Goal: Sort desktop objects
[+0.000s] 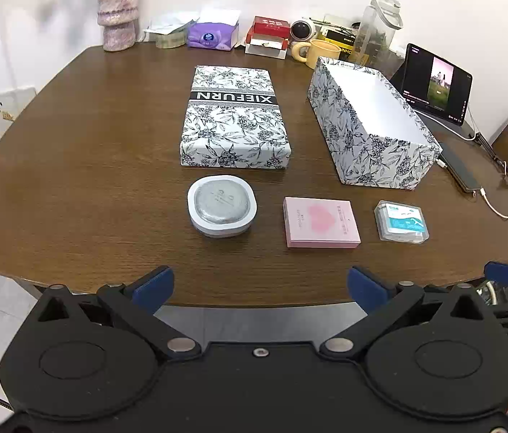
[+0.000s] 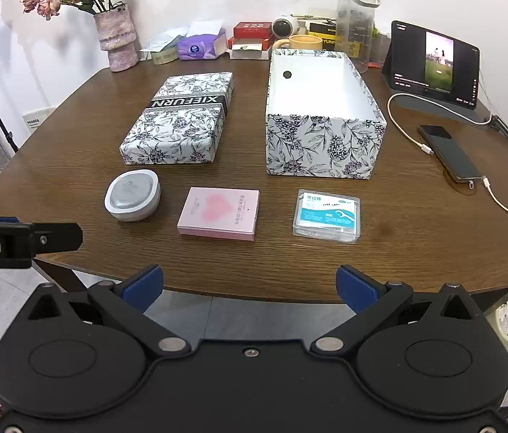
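Left tool: blue-padded fingers spread wide, holding and touching nothing, poised off the near edge of the bench.

Right tool: likewise wide open and empty, off the same near edge.

Row nearest the tools, left to right, each item apart from the next:
- round white case with a grey lid;
- flat pink box printed with a heart;
- clear plastic floss-pick pack with a blue-and-white label.

Behind the row:
- floral-print box lid, top side up, banded "XIEFURN", behind the case;
- matching open box, white inside and empty, beside the lid and behind the floss-pick pack.

Right bench edge: dark phone on a white cable; tablet standing, screen lit.
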`<state>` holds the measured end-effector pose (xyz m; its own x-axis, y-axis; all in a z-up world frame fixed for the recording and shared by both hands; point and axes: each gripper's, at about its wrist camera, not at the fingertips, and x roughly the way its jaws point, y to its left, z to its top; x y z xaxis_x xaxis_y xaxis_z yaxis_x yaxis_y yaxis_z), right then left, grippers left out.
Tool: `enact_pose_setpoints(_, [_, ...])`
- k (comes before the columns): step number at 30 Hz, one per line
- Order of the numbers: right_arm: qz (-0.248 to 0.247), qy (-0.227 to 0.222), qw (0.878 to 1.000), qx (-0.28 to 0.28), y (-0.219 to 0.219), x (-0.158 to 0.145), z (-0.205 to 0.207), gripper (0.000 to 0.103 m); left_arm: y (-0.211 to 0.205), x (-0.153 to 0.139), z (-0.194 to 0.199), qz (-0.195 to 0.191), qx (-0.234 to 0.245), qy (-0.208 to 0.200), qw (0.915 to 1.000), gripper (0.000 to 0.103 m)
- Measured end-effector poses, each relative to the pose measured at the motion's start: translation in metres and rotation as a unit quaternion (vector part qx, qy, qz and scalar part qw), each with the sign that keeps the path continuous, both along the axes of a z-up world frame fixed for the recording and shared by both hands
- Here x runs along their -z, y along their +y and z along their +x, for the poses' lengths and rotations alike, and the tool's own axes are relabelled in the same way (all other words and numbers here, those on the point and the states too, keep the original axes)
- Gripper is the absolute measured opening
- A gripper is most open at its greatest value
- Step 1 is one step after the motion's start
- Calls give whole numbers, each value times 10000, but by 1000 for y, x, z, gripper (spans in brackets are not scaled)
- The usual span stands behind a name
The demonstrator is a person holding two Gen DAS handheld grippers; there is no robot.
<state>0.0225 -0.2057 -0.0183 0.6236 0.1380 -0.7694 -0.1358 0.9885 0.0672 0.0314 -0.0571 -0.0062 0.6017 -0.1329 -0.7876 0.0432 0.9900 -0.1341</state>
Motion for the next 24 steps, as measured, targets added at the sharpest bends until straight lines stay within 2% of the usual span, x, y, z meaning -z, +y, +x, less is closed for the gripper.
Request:
enact_pose_setpoints(4, [20,-2,10000,47,0,-1,1,103,-2,-1,2,137,58,-119,9998,103])
enact_pose_setpoints(9, [-16,-32,9999,142,3,-2,2,103,2,0,10,13,114,-44,9999,103])
enact_pose_setpoints(24, [-127,-117,9993,331,20,-11,4,103,19,2,29,-43,273,111,9996,103])
